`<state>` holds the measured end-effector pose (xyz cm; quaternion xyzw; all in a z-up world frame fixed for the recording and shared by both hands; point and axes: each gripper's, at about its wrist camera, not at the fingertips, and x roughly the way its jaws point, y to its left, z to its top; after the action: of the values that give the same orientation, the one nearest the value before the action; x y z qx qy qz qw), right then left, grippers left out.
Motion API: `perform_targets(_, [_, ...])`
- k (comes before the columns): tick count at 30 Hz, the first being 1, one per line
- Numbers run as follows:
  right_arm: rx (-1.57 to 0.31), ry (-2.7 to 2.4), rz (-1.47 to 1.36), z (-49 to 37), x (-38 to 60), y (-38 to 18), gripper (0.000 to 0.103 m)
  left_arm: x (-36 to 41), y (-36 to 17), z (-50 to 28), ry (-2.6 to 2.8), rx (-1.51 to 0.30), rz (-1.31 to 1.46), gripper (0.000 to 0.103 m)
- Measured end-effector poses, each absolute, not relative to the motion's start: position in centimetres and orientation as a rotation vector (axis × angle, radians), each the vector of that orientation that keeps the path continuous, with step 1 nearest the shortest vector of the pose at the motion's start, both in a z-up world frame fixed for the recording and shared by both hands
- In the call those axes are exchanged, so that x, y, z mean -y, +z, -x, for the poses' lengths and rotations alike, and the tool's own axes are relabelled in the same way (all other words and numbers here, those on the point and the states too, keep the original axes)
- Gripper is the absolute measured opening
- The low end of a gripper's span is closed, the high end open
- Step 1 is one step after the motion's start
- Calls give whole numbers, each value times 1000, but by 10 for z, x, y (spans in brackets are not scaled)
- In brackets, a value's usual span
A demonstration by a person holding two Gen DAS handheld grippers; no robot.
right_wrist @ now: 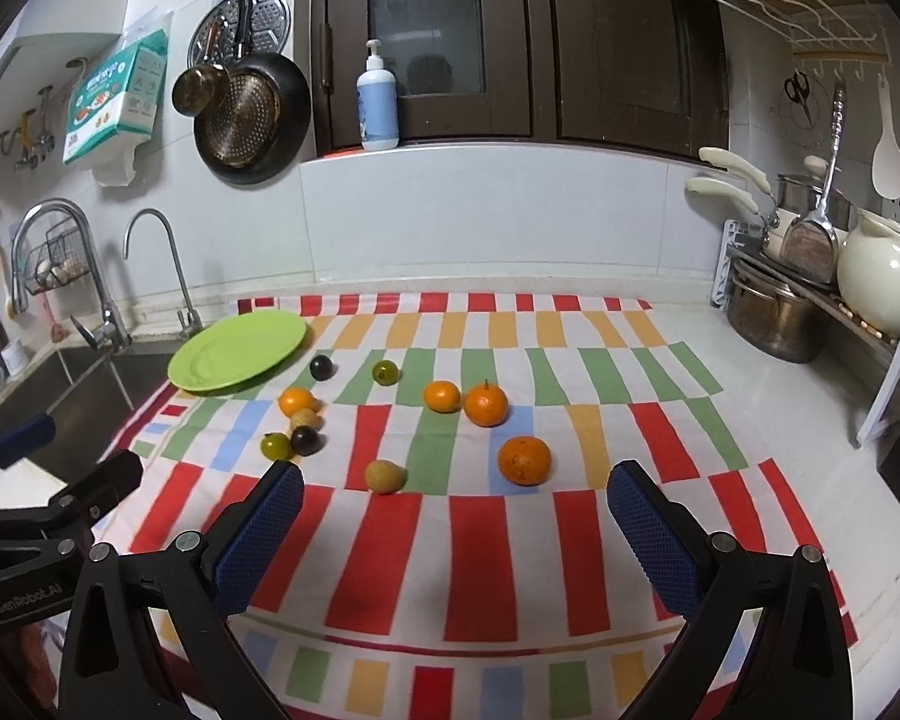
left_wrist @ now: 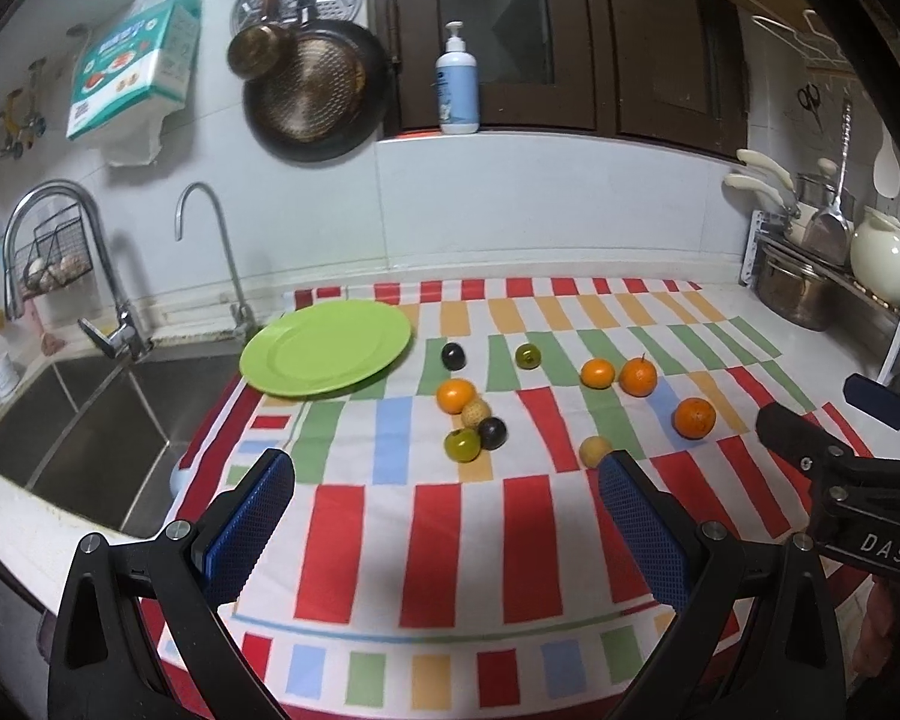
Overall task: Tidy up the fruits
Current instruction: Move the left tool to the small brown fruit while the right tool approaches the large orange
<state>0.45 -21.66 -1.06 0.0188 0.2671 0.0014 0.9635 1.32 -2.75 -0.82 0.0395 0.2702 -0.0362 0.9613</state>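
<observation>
Nothing sorted yet: every fruit lies loose on the cloth (right_wrist: 480,552).

The striped cloth covers the surface; at its far left corner by the sink the green plate (left_wrist: 325,347) sits bare. Four oranges (right_wrist: 524,460), two tan fruits (right_wrist: 384,476), two green ones (right_wrist: 275,445) and two dark ones (right_wrist: 305,440) are scattered mid-cloth. The left claw (left_wrist: 447,492) and right claw (right_wrist: 456,498) both hover near the front edge, jaws wide apart, holding nothing.

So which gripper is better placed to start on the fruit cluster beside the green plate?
Probably left: the left gripper is open, facing the cluster near the green plate; the right gripper faces the far-side oranges.
</observation>
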Motion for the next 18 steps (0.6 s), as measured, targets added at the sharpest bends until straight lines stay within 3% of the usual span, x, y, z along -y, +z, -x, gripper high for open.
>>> perform_targets(18, [-593,32,43,-63,254,-35,100,86,-40,-65,-170,-612,-117,91])
